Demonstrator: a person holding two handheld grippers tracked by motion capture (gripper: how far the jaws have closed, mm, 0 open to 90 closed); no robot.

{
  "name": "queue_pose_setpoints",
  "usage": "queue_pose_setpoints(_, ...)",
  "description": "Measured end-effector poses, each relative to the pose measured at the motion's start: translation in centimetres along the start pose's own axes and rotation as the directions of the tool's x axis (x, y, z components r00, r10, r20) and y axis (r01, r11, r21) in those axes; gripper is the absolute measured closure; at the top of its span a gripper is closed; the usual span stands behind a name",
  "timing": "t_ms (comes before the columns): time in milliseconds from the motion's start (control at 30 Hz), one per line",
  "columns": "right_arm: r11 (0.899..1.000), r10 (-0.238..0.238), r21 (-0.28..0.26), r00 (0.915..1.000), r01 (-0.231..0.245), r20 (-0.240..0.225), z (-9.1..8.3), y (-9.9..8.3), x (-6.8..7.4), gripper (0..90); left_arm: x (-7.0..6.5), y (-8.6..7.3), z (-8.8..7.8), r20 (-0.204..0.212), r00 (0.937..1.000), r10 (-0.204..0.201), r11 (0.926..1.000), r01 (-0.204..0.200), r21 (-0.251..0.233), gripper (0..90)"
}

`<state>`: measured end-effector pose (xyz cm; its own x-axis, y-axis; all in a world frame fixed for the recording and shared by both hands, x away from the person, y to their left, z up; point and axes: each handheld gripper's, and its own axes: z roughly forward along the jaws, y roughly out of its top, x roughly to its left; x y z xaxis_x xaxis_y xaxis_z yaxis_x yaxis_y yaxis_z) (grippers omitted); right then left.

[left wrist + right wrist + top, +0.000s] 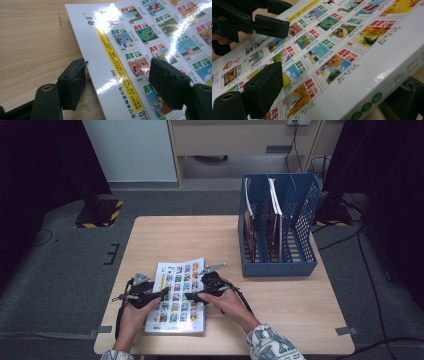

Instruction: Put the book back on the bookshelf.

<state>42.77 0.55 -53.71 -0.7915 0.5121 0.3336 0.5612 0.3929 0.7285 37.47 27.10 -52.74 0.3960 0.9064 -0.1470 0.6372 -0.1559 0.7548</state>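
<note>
Nearest the person, a thick white-covered book printed with rows of small colourful cover pictures (pixel 176 296) lies flat on the pale wooden worktop (pixel 280 295), close to its near edge and left of the middle. The left gripper (pixel 161 293) sits at the book's left edge: in the left gripper view its two black jaws stand apart, one resting on the bare wood just beside the edge of the white cover (pixel 130 57), seemingly touching it at the corner, the other over the printed pictures, so the jaws straddle that edge without pressing on it. The right gripper (pixel 191 296) comes in from the book's right side; in the right gripper view one jaw lies above the cover (pixel 329 57) and the other sits below the white spine at the lower right, the book's edge between them, though whether the pads actually clench it I cannot tell. The same view shows the left gripper (pixel 275 25) farther off, over the far edge of the cover. Further back on the right stands a blue plastic magazine rack with three slots (pixel 300 227), with upright books (pixel 274 215) in its left and middle slots.
</note>
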Motion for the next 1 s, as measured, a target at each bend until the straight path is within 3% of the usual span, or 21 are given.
queue_pose_setpoints(133,1.000,0.019,0.008,0.9994,-0.018,-0.027,0.7,0.6,0.2,11.6,0.1,-0.1,0.0,0.008,1.0000,-0.005,1.0000,0.005,-0.003,28.9)
queue_pose_setpoints(400,0.999,0.014,0.042,0.9997,-0.013,-0.019,1.1,1.4,0.1,11.2,0.0,0.0,0.0,0.005,0.9999,-0.013,0.9999,0.013,0.001,28.8)
queue_pose_setpoints(533,0.998,0.050,0.035,0.9982,-0.049,-0.034,1.1,1.5,-0.1,14.6,0.0,0.0,0.1,0.002,0.9999,-0.010,1.0000,0.010,0.000,28.7)
queue_pose_setpoints(567,0.998,0.044,0.040,0.9987,-0.043,-0.024,0.9,1.5,-0.3,19.3,-0.1,0.0,0.0,-0.002,1.0000,-0.004,1.0000,0.004,-0.005,28.6)
queue_pose_setpoints(700,0.999,0.020,0.030,0.9995,-0.019,-0.026,0.3,2.2,0.2,24.5,-0.1,-0.1,0.1,-0.004,1.0000,0.000,1.0000,0.000,-0.009,28.4)
queue_pose_setpoints(800,1.000,-0.006,0.025,0.9996,0.007,-0.026,0.1,2.8,0.9,23.7,-0.1,-0.1,0.0,-0.005,1.0000,0.001,1.0000,-0.001,-0.009,28.2)
queue_pose_setpoints(1000,0.998,-0.013,0.053,0.9998,0.014,-0.011,0.3,3.3,1.3,23.4,-0.1,-0.1,0.0,-0.008,1.0000,-0.002,0.9999,0.002,-0.010,27.9)
